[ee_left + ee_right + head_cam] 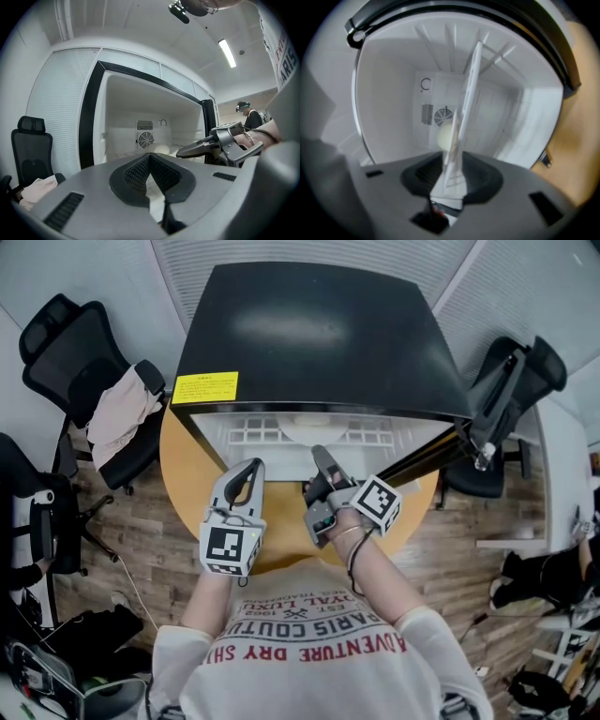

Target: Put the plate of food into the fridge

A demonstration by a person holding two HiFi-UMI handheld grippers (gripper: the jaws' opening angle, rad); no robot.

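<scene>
Your right gripper (323, 463) reaches into the fridge (309, 334), jaws apart around a white edge; the plate (314, 427) sits on the shelf (246, 432) inside. Back out crooked and a jaw could snag that edge and drag the plate off. Your left gripper (249, 470) hovers with jaws closed, empty. The fridge stands on a round wooden table (180, 470), chairs (70, 343) beside it, plank floor (155, 540) below.

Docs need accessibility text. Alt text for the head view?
A person at a round wooden table holds the right tool at the mouth of an open black fridge, where a white plate sits inside. The left tool hovers in front, shut.
</scene>
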